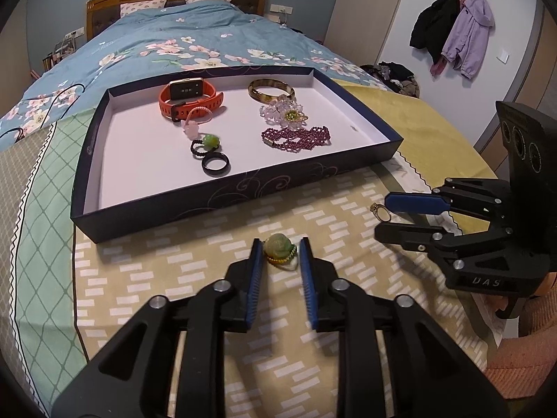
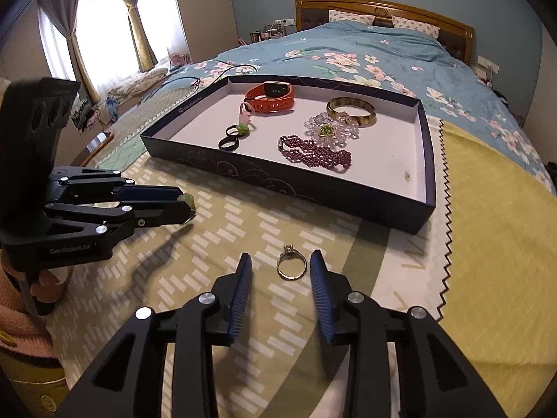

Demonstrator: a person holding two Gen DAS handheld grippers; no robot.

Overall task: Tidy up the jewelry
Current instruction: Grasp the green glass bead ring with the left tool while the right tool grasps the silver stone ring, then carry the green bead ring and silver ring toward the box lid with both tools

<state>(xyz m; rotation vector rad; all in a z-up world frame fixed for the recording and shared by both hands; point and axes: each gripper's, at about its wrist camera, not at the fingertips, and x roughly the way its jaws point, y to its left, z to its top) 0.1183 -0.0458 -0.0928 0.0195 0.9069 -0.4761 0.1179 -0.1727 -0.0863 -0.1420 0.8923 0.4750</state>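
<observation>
Dim, even indoor light; daylight glares through the curtained window (image 2: 101, 35). Soft shadows fall on the bed (image 2: 243, 230). Sharp focus; fisheye edges bend and darken.
</observation>
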